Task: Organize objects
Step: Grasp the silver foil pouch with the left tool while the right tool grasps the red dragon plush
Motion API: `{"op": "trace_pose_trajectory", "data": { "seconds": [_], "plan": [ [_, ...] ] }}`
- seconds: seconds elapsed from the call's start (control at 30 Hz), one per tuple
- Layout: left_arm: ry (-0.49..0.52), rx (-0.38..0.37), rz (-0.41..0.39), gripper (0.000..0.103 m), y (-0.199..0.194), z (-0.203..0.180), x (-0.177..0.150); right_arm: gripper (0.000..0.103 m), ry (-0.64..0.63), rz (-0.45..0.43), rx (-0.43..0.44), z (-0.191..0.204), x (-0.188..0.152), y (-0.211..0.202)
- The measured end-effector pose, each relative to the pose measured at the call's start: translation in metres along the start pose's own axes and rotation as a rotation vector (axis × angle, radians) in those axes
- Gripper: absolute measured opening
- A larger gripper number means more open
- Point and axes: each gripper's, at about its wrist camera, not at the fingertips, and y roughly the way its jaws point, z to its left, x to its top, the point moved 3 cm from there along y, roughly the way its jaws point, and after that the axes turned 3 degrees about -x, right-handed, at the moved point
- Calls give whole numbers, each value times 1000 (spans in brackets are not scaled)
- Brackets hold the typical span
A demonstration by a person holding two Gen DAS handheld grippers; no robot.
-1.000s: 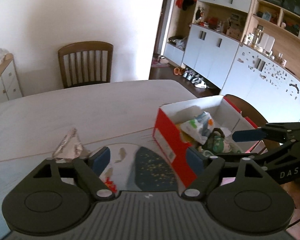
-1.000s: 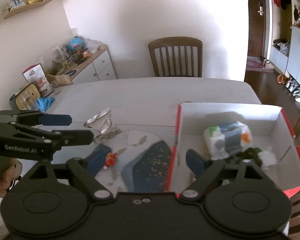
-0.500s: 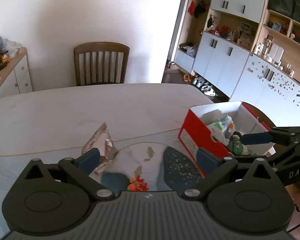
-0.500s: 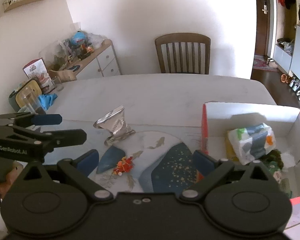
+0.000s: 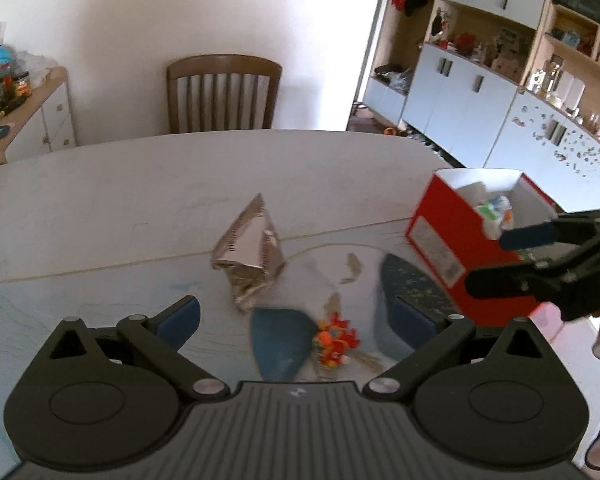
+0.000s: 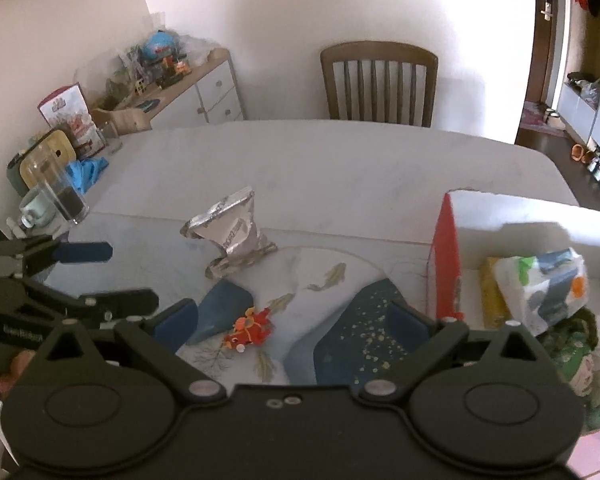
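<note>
Two sets of tongs, left tongs point(image 5: 296, 316) and right tongs point(image 6: 294, 318), stand released with nothing between them. Only the right wrist view looks into the red box point(image 6: 446, 256), showing a patterned packet point(image 6: 548, 284); the left shows its outer side. Beyond the tongs lies a crumpled foil bag point(image 5: 250, 256) mid-surface, the box toward the surface's point(image 5: 140, 184) right edge. Bare surface stretches to the far edge.

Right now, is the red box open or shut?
Open. The red box has no lid on top, and a patterned packet lies visible inside against its white walls.
</note>
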Motion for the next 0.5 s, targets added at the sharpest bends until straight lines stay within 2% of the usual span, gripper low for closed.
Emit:
{"op": "trace_pose_trajectory", "data": {
  "seconds": [0.5],
  "plan": [
    [31, 48, 40, 103, 78, 42, 26, 97, -78, 149, 23, 25, -14, 81]
  ]
}}
